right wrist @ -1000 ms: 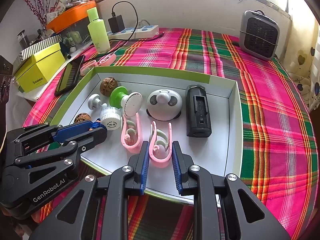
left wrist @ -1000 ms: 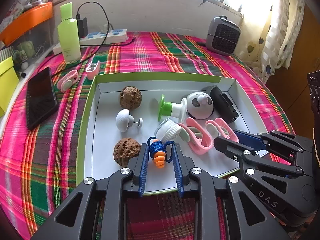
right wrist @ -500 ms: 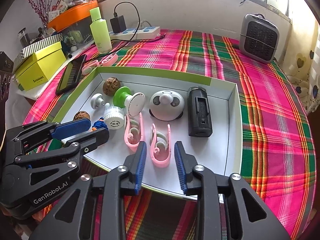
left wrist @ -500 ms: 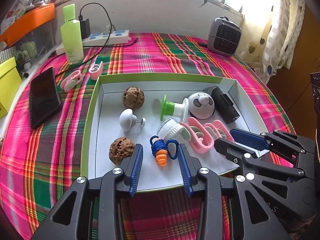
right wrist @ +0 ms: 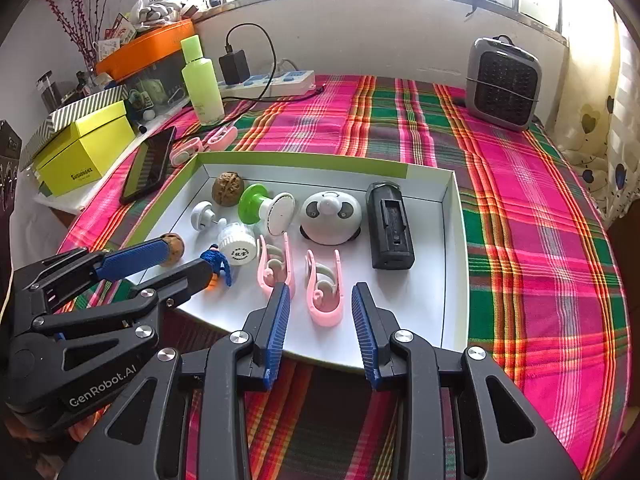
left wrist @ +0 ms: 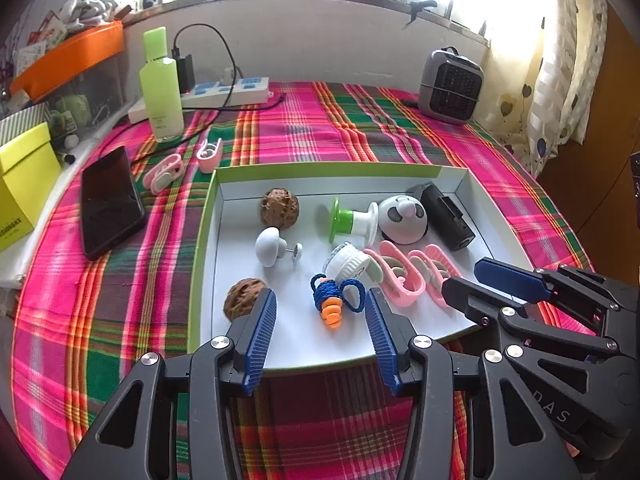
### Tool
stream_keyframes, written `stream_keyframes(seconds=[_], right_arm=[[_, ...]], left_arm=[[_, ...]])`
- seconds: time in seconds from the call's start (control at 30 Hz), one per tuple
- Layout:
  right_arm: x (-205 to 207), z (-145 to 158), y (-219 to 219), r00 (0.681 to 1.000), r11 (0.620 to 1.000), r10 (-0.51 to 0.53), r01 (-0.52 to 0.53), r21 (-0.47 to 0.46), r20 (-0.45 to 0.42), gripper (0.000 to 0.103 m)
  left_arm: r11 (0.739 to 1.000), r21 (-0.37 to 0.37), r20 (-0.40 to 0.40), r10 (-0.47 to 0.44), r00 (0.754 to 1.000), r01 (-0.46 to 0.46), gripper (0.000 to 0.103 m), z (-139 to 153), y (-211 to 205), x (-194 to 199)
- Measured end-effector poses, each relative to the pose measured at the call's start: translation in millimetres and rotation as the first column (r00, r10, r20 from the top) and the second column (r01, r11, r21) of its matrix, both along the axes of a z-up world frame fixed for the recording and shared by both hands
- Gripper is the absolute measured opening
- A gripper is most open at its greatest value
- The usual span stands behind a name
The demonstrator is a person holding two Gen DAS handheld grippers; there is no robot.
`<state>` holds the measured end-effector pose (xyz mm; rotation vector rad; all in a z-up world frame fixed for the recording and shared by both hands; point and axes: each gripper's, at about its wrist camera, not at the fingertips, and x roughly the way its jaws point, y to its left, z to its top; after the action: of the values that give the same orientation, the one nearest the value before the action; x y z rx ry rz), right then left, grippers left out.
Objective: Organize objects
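Hovering, left gripper [left wrist: 321, 332]: we are holding it spread wide and empty over the near edge of the tray [left wrist: 202, 240], with the blue knotted toy [left wrist: 335, 300] lying free on the tray floor between the fingertips.
Hovering, right gripper [right wrist: 320, 330]: we are keeping it released too, nothing gripped, its pads flanking the near pink clip [right wrist: 325, 292] without touching it.
Judging the step: we are reading both pieces as set down inside the tray, so the next move is probably a clean retreat (straight back along the fingers, no sideways drift that could sweep the toy or clip).
Watching the neighbours: the second pink clip [right wrist: 276, 264] is sitting just beside the right gripper's inner finger; the white ribbed cap [left wrist: 347, 264] is touching the toy's far end; a walnut [left wrist: 244, 300] is lying close to the left gripper's outer finger.
Looking farther: two more pink clips [left wrist: 182, 162] are waiting outside on the plaid cloth [left wrist: 360, 132], near the phone [left wrist: 108, 200] and the green bottle [left wrist: 162, 88].
Planning: we are guessing those come next, one per claw.
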<state>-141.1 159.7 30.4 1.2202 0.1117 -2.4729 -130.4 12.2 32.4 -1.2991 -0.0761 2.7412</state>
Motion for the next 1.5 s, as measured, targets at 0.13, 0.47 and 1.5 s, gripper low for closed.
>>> stream_keyframes(seconds=[0.13, 0.47, 1.5], right_arm=[[8, 6, 2, 1.000, 1.000, -0.007, 0.006, -0.016, -0.022, 0.034], [31, 17, 4, 0.997, 1.000, -0.020, 0.019, -0.023, -0.072, 0.039], [99, -26, 13, 0.995, 0.994, -0.088, 0.091, 0.062, -0.047, 0.050]], left_arm=[[1.000, -0.012, -0.044, 0.022, 0.999, -0.023, 0.046, 9, -2, 10], [0.999, -0.028, -0.086, 0.041, 0.995, -0.044, 0.046, 20, -4, 34], [0.994, -0.060, -0.007, 0.088, 0.996, -0.088, 0.048, -27, -6, 104]])
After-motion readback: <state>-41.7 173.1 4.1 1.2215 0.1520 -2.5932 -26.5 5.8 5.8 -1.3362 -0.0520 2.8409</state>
